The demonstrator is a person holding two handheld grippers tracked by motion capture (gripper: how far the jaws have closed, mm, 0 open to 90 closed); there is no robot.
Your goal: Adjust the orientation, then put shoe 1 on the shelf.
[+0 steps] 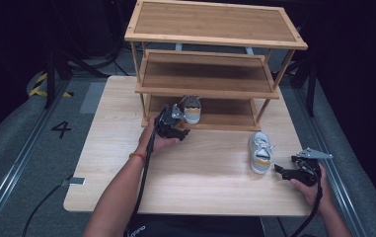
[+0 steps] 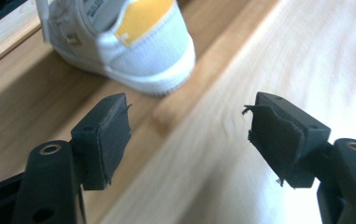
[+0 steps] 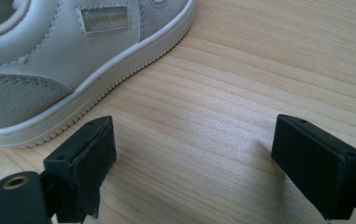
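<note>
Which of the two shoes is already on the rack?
The shoe by the left tool, resting on the rack's bottom shelf. The other shoe lies on the table, near the right tool.

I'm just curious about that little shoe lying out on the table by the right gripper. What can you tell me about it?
The shoe is a small white sneaker with grey suede-like panels, white laces, a yellow heel patch and a ribbed white sole. It stands upright on the wooden table, heel toward the person. The right gripper is open beside it, not touching.

A black numeral "4" [image 1: 61,129] is marked on the grey floor at nine o'clock of the table [image 1: 116,163]. The sneaker's side label [image 3: 104,19] is too blurred to read.
</note>
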